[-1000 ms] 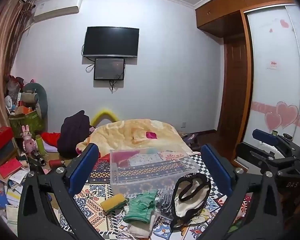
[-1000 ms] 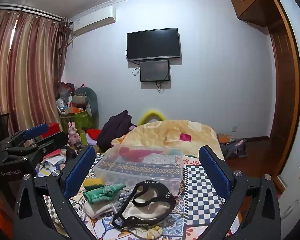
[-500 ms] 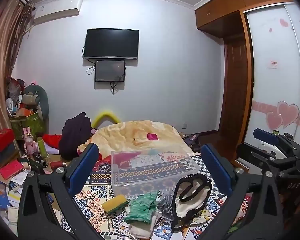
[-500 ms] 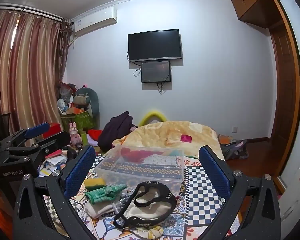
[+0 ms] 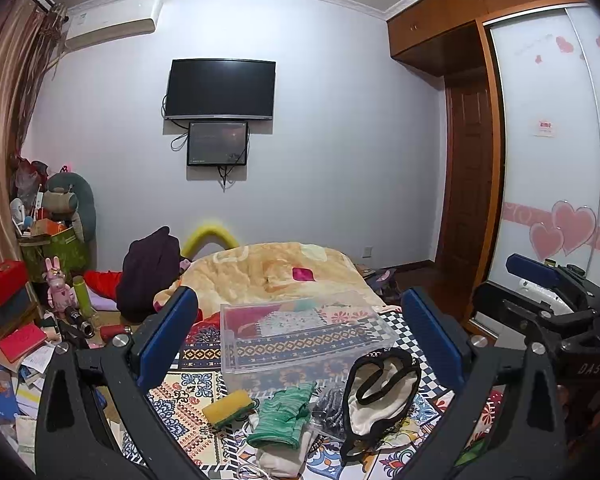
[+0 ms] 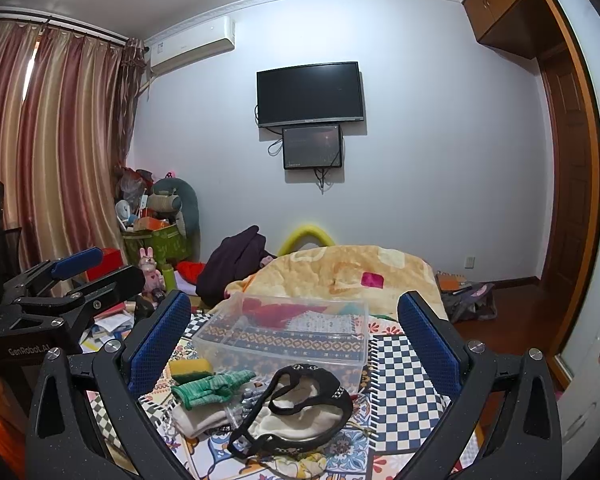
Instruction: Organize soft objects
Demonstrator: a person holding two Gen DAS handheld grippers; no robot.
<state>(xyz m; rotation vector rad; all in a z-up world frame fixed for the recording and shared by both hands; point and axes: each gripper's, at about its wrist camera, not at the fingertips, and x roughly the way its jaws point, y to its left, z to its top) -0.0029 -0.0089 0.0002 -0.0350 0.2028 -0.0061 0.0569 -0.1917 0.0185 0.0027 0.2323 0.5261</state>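
Observation:
Soft items lie on a patterned bed cover: a yellow sponge [image 5: 228, 402], a green knit glove [image 5: 282, 414] on a cream sock [image 5: 274, 458], and a cream and black-trimmed undergarment [image 5: 380, 390]. Behind them stands an empty clear plastic box [image 5: 300, 334]. My left gripper [image 5: 298, 338] is open and empty, above the items. My right gripper [image 6: 294, 338] is open and empty; below it show the sponge [image 6: 190, 367], glove [image 6: 210, 386], undergarment [image 6: 296, 408] and box [image 6: 284, 330]. The right gripper shows in the left wrist view [image 5: 540, 280], the left one in the right wrist view [image 6: 76, 268].
An orange blanket [image 5: 276, 272] covers the bed's far end, with a dark garment [image 5: 150, 272] beside it. Clutter of books, boxes and a pink rabbit toy [image 5: 58, 284] lies at left. A wardrobe [image 5: 540, 160] stands at right. A TV [image 5: 220, 90] hangs on the wall.
Both views have tilted up very slightly; the items sit a little lower in frame. Nothing was grasped or moved.

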